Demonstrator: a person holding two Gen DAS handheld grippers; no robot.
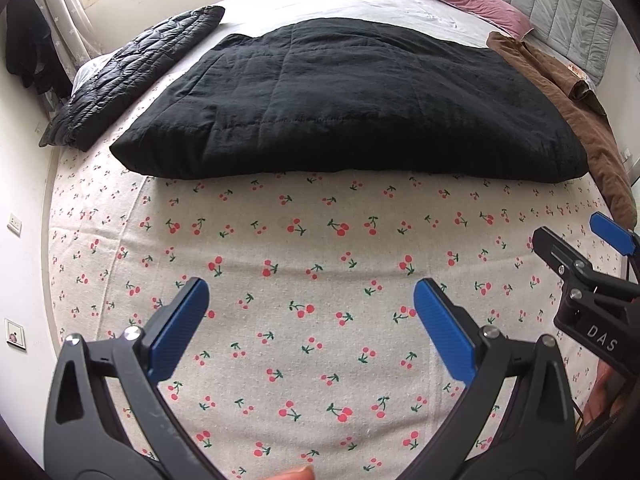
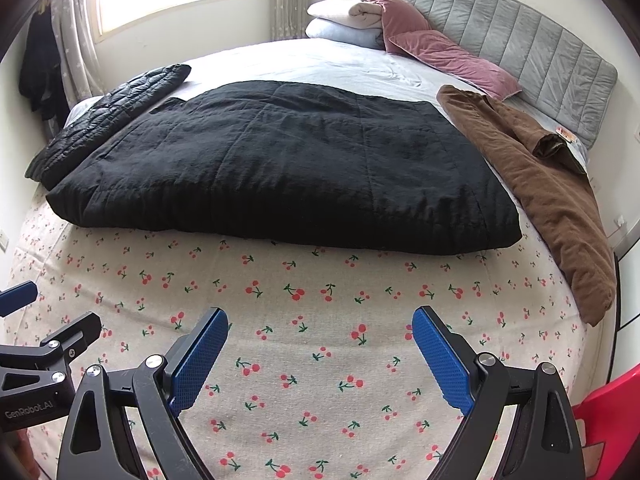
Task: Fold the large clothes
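Three garments lie on the bed (image 2: 320,380), whose near half carries a cherry-print cover, bare under both cameras. Largest is the black padded garment (image 2: 280,168), spread across the middle as one thick, roughly squared slab, near edge straight and well ahead of the tongs. It appears at least partly folded; no sleeves show, though whether a further fold is wanted cannot be told. At the bed's right edge lies the brown coat (image 2: 540,184), loose and rumpled, judged not yet folded. At the left edge lies the black quilted jacket (image 2: 112,116), long and narrow, touching or just beside the big garment's far left corner; its fold state is unclear. Pink cushions (image 2: 448,56) and rolled bedding sit by the headboard.

Left tongs (image 1: 312,300) stand wide apart, empty, above the bare cover and touching no cloth. Right tongs (image 2: 320,328) stand equally wide, empty, likewise clear of all cloth.

Judgement: no garment is in hand; at least the brown coat remains.
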